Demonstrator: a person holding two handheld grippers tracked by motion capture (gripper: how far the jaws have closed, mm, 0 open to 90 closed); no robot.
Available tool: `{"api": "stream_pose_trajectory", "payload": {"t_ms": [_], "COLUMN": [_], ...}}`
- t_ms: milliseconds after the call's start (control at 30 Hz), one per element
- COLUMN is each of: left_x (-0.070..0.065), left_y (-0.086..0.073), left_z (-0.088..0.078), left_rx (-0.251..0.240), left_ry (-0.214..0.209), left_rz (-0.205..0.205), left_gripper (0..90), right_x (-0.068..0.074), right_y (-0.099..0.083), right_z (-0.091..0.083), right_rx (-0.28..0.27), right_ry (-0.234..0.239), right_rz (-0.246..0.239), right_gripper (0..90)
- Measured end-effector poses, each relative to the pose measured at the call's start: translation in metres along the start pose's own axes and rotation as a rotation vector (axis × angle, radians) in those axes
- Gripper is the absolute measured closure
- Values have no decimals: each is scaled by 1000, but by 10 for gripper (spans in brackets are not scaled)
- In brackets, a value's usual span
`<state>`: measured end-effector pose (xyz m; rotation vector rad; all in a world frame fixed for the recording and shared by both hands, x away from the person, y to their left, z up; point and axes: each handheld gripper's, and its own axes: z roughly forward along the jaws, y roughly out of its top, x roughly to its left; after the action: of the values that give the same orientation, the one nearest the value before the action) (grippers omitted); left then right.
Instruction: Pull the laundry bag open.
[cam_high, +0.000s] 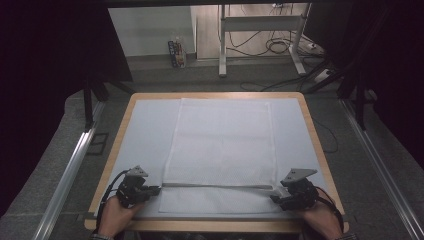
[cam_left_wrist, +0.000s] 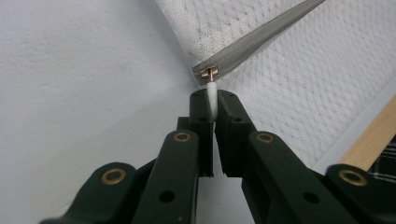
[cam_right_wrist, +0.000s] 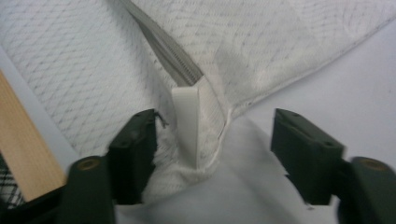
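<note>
A white mesh bag (cam_high: 222, 150) lies flat in the middle of the pale sheet (cam_high: 145, 135) covering the table (cam_high: 315, 135), its grey zipper (cam_high: 215, 185) running across near the person's edge. At the zipper's left end the left gripper (cam_left_wrist: 211, 100) has its jaws pressed together on the white pull tab (cam_left_wrist: 212, 93), which hangs from the small metal slider (cam_left_wrist: 209, 73). At the zipper's right end the right gripper (cam_right_wrist: 215, 135) stands with jaws wide apart, straddling the bag's corner, where a white fabric tab (cam_right_wrist: 187, 126) rises between them; the left jaw touches bunched mesh, the right jaw sits clear of it
</note>
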<state>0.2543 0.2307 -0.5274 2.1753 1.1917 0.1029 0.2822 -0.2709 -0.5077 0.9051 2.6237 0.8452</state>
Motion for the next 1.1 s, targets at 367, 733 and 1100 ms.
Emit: {"api": "stream_pose_trajectory", "payload": {"t_ms": [367, 733, 1100], "left_x": [-9, -23, -24], "left_y": [2, -2, -26], "left_z": [1, -13, -28], "left_rx": [-54, -151, -198], "left_ry": [70, 103, 182], "left_rz": [54, 93, 76], "left_gripper": [504, 141, 10], "right_x": [-3, -3, -4], "right_y": [2, 2, -13], "right_z": [1, -13, -22], "right_rx": [-56, -127, -135], "right_ry": [10, 12, -23], "right_rz": [-1, 29, 79], "right_gripper": [90, 3, 0]}}
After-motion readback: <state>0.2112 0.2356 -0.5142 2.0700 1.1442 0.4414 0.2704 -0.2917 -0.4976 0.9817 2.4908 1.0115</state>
